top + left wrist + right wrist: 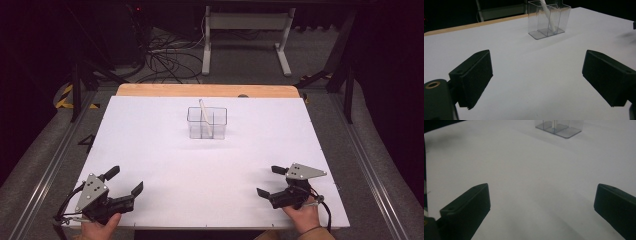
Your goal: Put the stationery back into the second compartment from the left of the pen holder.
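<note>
High view first: at the near edge of the table (150, 150), toward its left corner, the left gripper (125, 182) is held low over the white sheet, its jaws spread wide with nothing between them. Toward the near right corner the right gripper (270, 181) is held the same way, jaws likewise spread and empty. In the left gripper view the same wide gap is seen between the two black jaws of the left gripper (536, 80), and in the right gripper view the right gripper (541, 207) is shown equally parted over bare sheet.

Farther off, well apart from both grippers and closer to the far edge than to the near one, a clear box (207, 122) with inner dividers is seen standing upright near the middle of the table's width. A white stick (204, 116) is leaned inside it, its top tilted toward the far left corner and rising above the rim.

Several risks are judged likely from here. The box looks light and is not anchored, so it could be pushed or tipped if a jaw is brought against its wall rather than over the rim. The stick is thin and slanted; it could be missed, or slip, if it is pinched off-centre or too near its tip. If it is drawn out at an angle against a divider, the box could be dragged or lifted along with it.
</note>
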Action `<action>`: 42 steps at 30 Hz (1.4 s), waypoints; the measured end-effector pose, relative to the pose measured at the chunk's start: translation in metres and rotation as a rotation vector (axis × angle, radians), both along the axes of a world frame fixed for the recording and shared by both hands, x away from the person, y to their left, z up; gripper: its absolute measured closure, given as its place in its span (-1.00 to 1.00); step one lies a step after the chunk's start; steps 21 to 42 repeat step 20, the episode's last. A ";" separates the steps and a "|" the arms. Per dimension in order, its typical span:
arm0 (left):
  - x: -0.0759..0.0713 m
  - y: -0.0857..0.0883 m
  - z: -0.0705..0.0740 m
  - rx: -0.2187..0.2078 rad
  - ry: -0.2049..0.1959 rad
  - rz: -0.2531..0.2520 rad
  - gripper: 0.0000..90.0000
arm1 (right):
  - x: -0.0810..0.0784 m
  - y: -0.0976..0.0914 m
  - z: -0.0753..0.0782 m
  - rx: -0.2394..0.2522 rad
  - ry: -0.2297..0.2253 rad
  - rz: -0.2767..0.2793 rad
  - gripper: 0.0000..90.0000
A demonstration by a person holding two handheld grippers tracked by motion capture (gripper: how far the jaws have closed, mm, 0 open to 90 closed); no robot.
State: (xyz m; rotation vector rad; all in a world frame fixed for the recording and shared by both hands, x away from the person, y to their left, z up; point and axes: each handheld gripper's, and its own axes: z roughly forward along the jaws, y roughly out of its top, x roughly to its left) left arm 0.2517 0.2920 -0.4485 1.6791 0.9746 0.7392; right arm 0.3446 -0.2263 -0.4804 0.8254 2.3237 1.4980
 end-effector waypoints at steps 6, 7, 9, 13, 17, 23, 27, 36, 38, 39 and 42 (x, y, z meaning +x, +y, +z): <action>0.000 0.001 -0.001 0.006 -0.005 0.000 -0.77 | 0.000 0.003 0.002 -0.034 -0.051 -0.008 -0.96; 0.000 0.001 -0.002 0.007 -0.009 0.001 -0.78 | 0.000 0.002 0.002 -0.034 -0.056 -0.011 -0.96; 0.001 0.002 -0.002 0.009 -0.012 0.002 -0.78 | 0.000 0.001 0.003 -0.033 -0.066 -0.014 -0.96; 0.001 0.002 -0.003 0.017 -0.015 0.000 -0.79 | 0.000 0.001 0.004 -0.039 -0.078 -0.018 -0.96; 0.001 0.001 -0.003 0.020 -0.020 0.000 -0.80 | -0.001 0.001 0.004 -0.043 -0.092 -0.018 -0.98; 0.002 0.002 -0.004 0.022 -0.013 -0.002 -0.81 | -0.001 0.000 0.004 -0.038 -0.087 -0.020 -1.00; 0.002 0.002 -0.004 0.022 -0.013 -0.002 -0.81 | -0.001 0.000 0.004 -0.038 -0.087 -0.020 -1.00; 0.002 0.002 -0.004 0.022 -0.013 -0.002 -0.81 | -0.001 0.000 0.004 -0.038 -0.087 -0.020 -1.00; 0.002 0.002 -0.004 0.022 -0.013 -0.002 -0.81 | -0.001 0.000 0.004 -0.038 -0.087 -0.020 -1.00; 0.002 0.002 -0.004 0.022 -0.013 -0.002 -0.81 | -0.001 0.000 0.004 -0.038 -0.087 -0.020 -1.00; 0.002 0.002 -0.004 0.022 -0.013 -0.002 -0.81 | -0.001 0.000 0.004 -0.038 -0.087 -0.020 -1.00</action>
